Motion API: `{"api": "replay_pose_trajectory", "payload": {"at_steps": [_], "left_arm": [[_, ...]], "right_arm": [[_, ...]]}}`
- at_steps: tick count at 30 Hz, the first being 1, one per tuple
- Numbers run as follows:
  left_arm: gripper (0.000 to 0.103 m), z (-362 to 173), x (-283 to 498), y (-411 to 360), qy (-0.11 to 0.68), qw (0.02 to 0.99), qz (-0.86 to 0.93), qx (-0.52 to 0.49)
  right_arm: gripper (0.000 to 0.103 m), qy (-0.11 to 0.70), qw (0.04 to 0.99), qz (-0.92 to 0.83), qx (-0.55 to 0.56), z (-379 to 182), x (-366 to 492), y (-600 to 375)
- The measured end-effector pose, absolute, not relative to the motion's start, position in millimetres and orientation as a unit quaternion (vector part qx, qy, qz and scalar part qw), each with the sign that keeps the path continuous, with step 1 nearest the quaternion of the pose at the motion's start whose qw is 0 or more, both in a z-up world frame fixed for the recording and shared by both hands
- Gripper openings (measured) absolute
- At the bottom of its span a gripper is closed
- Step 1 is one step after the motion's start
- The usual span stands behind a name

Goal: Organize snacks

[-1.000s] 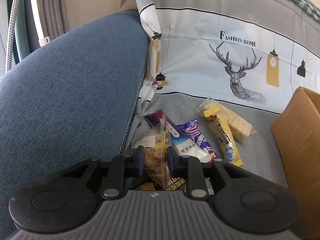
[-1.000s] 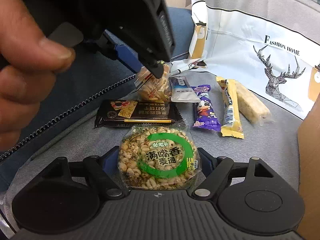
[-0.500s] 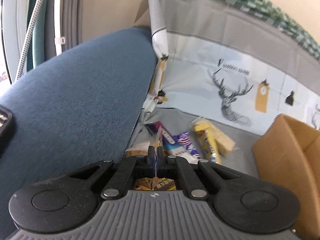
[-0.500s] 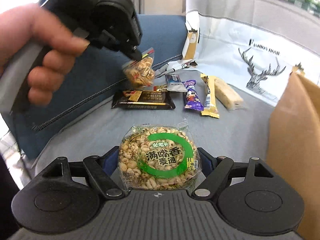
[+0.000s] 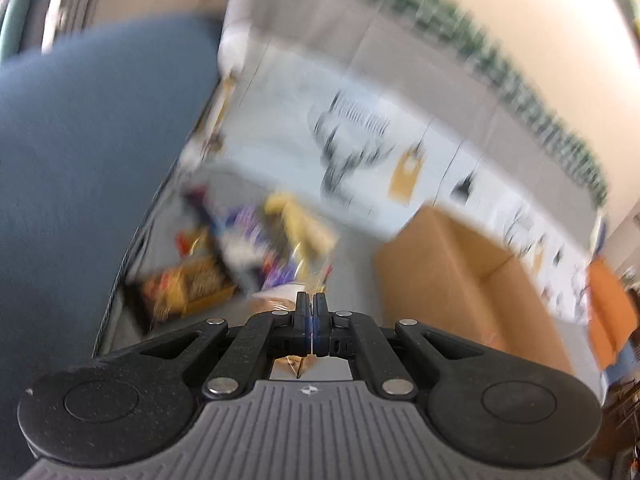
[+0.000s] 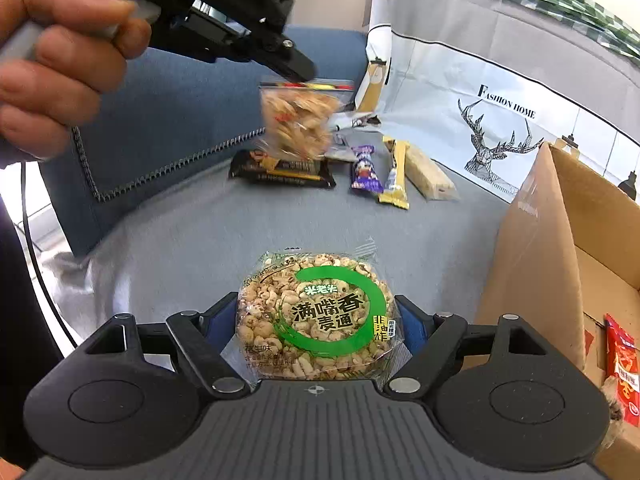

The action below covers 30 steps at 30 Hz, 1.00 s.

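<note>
Above sofa seat (image 6: 208,240), L hand (image 6: 60,56) w/ tool (image 6: 298,76) tilted down.

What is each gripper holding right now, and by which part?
Left gripper: clear bag of crackers, pinched at its top seal. Right gripper: round puffed-grain cake packet, fingers against its two opposite sides.

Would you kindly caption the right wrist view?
Right hand-held gripper clamps a puffed-grain cake; left hand-held gripper lifts a snack bag.

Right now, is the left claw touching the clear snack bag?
Touching. Right wrist view: left claw pinches the clear snack bag by its top seal; the bag hangs beneath.
</note>
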<state>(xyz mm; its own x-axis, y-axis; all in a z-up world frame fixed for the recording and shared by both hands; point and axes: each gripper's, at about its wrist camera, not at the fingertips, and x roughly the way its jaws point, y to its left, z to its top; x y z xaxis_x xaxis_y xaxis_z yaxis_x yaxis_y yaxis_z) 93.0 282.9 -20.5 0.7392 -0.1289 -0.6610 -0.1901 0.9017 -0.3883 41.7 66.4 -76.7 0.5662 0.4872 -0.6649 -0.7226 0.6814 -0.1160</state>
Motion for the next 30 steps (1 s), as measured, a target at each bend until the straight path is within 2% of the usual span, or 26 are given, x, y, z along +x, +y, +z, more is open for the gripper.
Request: {"api": "replay_pose_trajectory", "payload": {"at_steps": [5,7,8,9,10,11,15,19,23,30], "left_arm": [[0.002,-49.1,107.8,296.6,0.439,0.861,0.11,-0.234],[0.013,-52.7,107.6,301.9,0.441,0.855,0.114,-0.246],[0.026,-50.6,109.3,300.2,0.437,0.859,0.11,-0.242],[0.044,-49.6,108.5,297.4,0.435,0.862,0.105,-0.237],[0.052,-48.5,109.4,293.3,0.433,0.866,0.101,-0.23],[0.065,-47.3,111.2,287.8,0.434,0.869,0.096,-0.218],[0.087,-46.5,120.8,272.0,0.441,0.877,0.093,-0.164],[0.088,-56.6,130.8,260.9,0.465,0.871,0.094,-0.127],[0.097,-67.3,140.4,255.9,0.483,0.864,0.102,-0.097],[0.097,-81.2,150.6,249.0,0.512,0.851,0.099,-0.058]], "right_arm": [[0.082,0.319,0.861,0.346,-0.191,-81.2,45.9,64.0],[0.082,0.324,0.86,0.346,-0.188,-82.5,48.7,63.8],[0.082,0.327,0.859,0.346,-0.187,-83.4,50.0,64.2],[0.082,0.328,0.859,0.346,-0.187,-84.4,50.9,64.5],[0.082,0.329,0.859,0.345,-0.187,-85.3,51.7,65.0],[0.082,0.33,0.859,0.346,-0.186,-86.1,52.5,65.7],[0.082,0.334,0.857,0.348,-0.182,-89.3,54.5,68.7],[0.084,0.337,0.855,0.35,-0.182,-91.4,55.3,70.9],[0.085,0.343,0.853,0.349,-0.182,-93.8,57.1,71.6],[0.087,0.354,0.853,0.335,-0.186,-99.4,63.6,72.3]]}}
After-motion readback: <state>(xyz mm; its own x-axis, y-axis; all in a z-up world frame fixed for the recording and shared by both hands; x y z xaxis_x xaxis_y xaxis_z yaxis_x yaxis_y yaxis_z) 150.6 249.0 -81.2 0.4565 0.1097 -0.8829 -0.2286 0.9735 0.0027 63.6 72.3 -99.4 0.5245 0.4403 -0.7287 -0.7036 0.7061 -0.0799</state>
